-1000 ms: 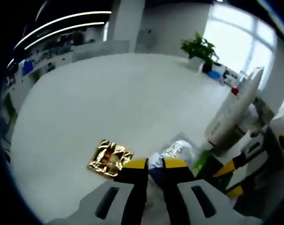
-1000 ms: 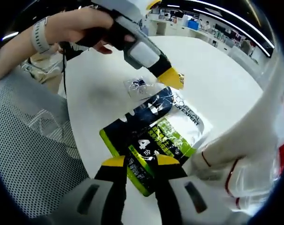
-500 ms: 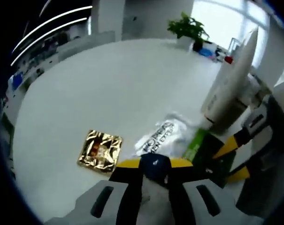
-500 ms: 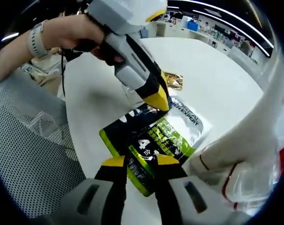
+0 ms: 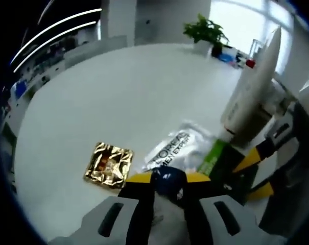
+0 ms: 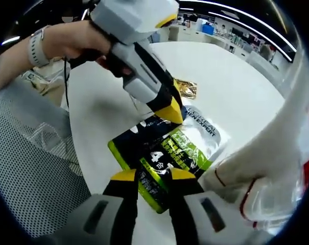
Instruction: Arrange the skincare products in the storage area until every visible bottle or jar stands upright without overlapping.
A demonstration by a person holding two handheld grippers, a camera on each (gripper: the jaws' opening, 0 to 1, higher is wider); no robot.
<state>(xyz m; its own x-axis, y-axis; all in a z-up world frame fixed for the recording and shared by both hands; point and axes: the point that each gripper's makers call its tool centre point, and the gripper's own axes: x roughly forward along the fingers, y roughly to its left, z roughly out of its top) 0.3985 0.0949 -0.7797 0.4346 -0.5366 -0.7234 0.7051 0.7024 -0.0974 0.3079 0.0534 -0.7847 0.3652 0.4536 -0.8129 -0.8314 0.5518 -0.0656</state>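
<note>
White counter (image 5: 93, 97) carries a flat green-and-black sachet (image 6: 164, 153), a gold packet (image 5: 108, 164) and a leaning white tube (image 5: 248, 97). Left gripper (image 5: 167, 178) seems clenched on the sachet's dark corner; right gripper (image 6: 146, 176) pinches its near edge. Opposed pulls could tear it or topple the tube.

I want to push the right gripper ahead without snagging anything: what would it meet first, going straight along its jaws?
The right gripper would first meet the flat black-and-green sachet pack already lying at its yellow jaw tips. Beyond it stands the left gripper, its tip on the pack's far edge; depth there is uncertain.
</note>
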